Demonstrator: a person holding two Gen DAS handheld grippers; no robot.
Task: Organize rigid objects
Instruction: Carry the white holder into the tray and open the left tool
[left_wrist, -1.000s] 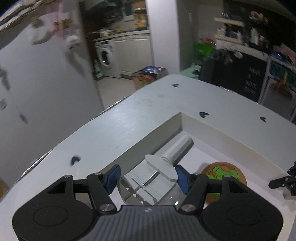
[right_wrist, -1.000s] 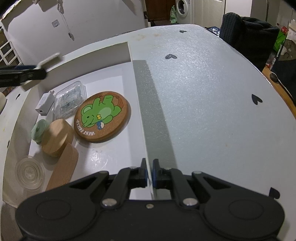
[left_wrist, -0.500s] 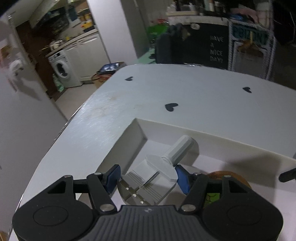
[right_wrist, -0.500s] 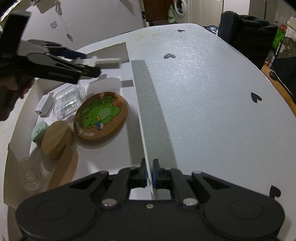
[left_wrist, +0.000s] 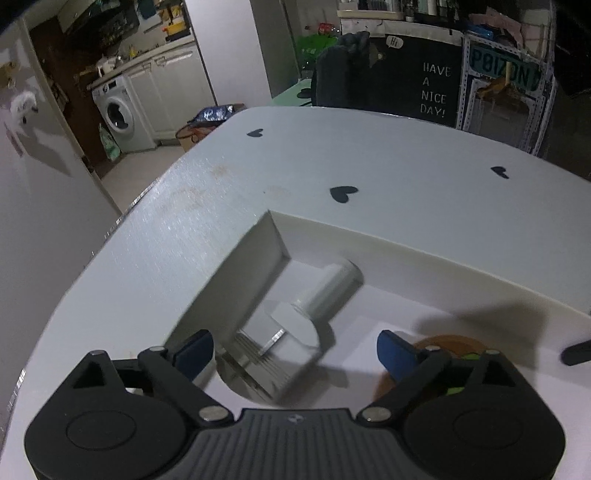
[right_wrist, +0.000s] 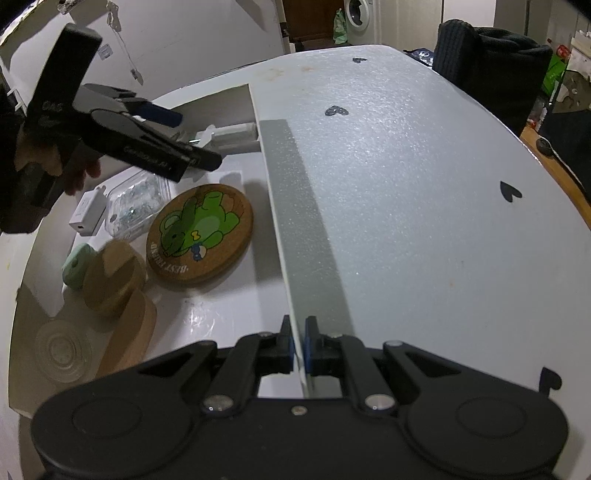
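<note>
Since the left gripper (left_wrist: 293, 349) has just been spreading its jaws, the left wrist view shows the grey-white scraper tool (left_wrist: 295, 325) lying free between the blue pads, touched by neither. It sits in the far corner of the white box (left_wrist: 424, 254), its ribbed head nearest the gripper and its round handle pointing away toward the box's far wall, so the long axis runs roughly along the gripper's own pointing line. The cork coaster (left_wrist: 448, 341) lies just to the right of the tool.

Seen from the right wrist, the right gripper (right_wrist: 298, 350) is clamped on the box's near-side wall, steadying it, well apart from the tool (right_wrist: 229, 136). The left gripper (right_wrist: 177, 138) hangs directly over that corner, with the coaster (right_wrist: 201, 230) nearer the camera. My judgement: the left hand is nearer and need only withdraw.
</note>
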